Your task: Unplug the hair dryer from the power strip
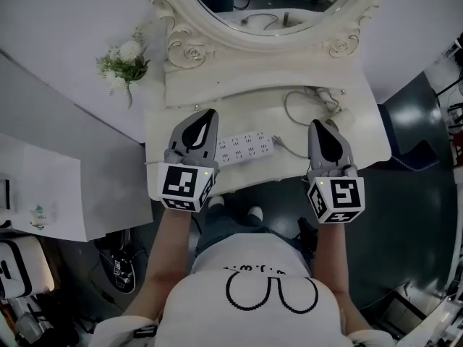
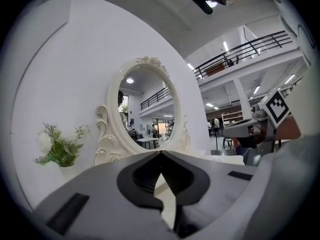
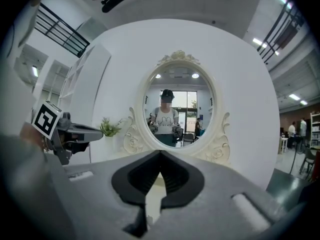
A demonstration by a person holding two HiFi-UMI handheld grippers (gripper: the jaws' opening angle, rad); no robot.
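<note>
Left gripper (image 1: 210, 114) and right gripper (image 1: 319, 124) smooth matt grey plastic; power strip (image 1: 246, 149) white plastic, faint sheen; mirror frame (image 1: 189, 49) cream, carved, satin; tabletop (image 1: 365, 132) smooth cream; wall (image 1: 65, 20) matt white; floor (image 1: 419, 215) dark, slightly glossy.

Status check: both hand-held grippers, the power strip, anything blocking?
Left hand-held gripper shut, empty. Right hand-held gripper shut, empty. Power strip lies between them; plug not discernible. Nothing covers it.

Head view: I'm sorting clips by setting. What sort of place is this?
Probably a staged vanity corner in a big open hall: ornate oval mirror, white dressing table, and a balcony railing behind.
</note>
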